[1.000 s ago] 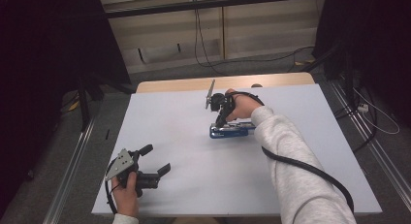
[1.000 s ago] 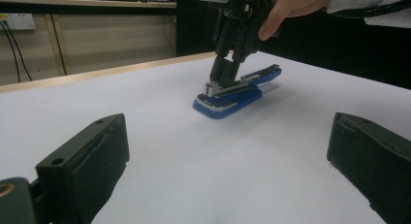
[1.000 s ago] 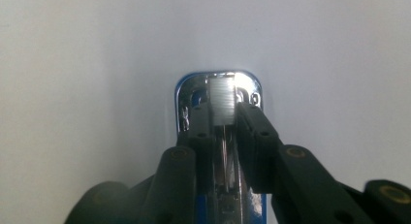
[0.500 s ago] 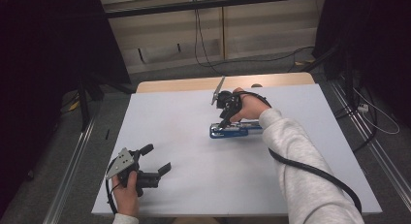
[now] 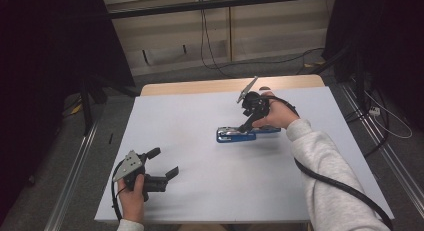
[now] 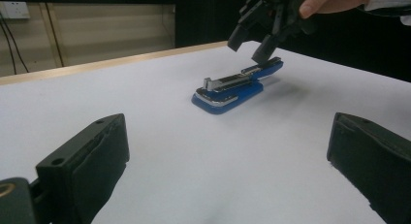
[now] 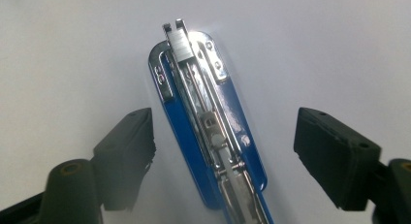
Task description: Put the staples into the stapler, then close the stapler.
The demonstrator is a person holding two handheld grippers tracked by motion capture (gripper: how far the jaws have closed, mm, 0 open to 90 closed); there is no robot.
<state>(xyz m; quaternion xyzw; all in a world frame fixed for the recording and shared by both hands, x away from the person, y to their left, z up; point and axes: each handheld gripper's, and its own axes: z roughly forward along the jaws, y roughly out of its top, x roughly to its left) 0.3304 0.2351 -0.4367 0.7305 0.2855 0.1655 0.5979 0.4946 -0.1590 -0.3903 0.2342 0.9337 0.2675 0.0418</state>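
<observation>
I hover my right hand-held gripper (image 7: 223, 161), jaws wide, above the stapler (image 7: 203, 122), straddling its long axis; the left hand-held gripper (image 5: 162, 163) sits wide and well apart.

Blue stapler (image 5: 236, 135) lies flat mid-table, its metal magazine exposed.

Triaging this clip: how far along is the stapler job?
Done: the blue stapler lies flat on the white table with its metal staple channel exposed. In hand: the right tool hangs over the stapler's rear end, jaws open either side of it, gripping nothing. The left tool sits open near the table's near-left corner, idle. Left: probably closing on the stapler; no grasp yet.
</observation>
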